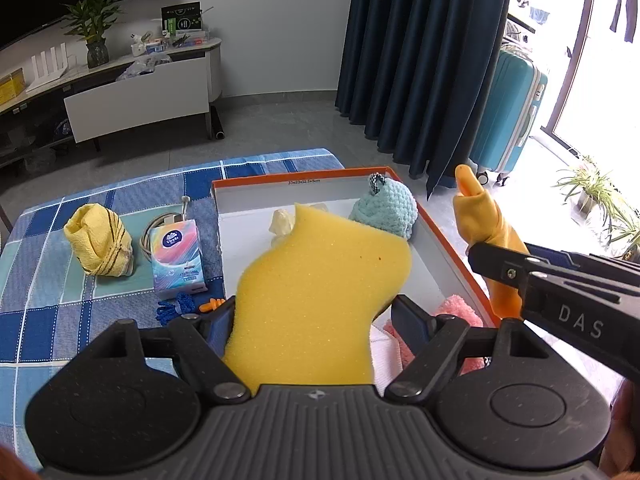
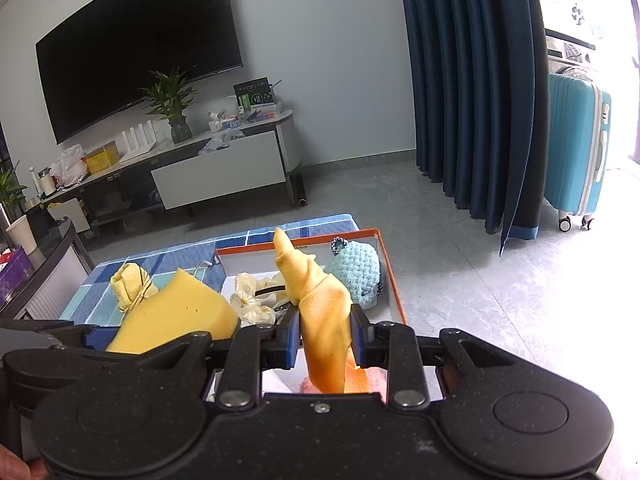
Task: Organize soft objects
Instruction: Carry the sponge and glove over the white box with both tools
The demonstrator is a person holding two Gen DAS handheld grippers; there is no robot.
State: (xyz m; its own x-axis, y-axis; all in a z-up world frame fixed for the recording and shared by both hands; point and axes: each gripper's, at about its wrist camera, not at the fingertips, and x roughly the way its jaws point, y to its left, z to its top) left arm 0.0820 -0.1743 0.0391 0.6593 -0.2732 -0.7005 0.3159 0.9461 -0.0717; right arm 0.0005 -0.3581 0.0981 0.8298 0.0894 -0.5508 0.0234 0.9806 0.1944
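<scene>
left claw clamped on a yellow sponge, its long axis running forward from the jaws and slanting over the near end of the orange-rimmed box directly beneath and ahead. right claw clamped on an upright yellow glove, fingertip up, poised over the same box's right side; judged, each load need only descend into the box, the sponge being nearer its middle

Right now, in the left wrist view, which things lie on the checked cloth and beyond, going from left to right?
Yellow towel bundle → tissue pack → yellow sponge held by the left gripper → orange-rimmed box → yellow glove held by the right gripper.
</scene>
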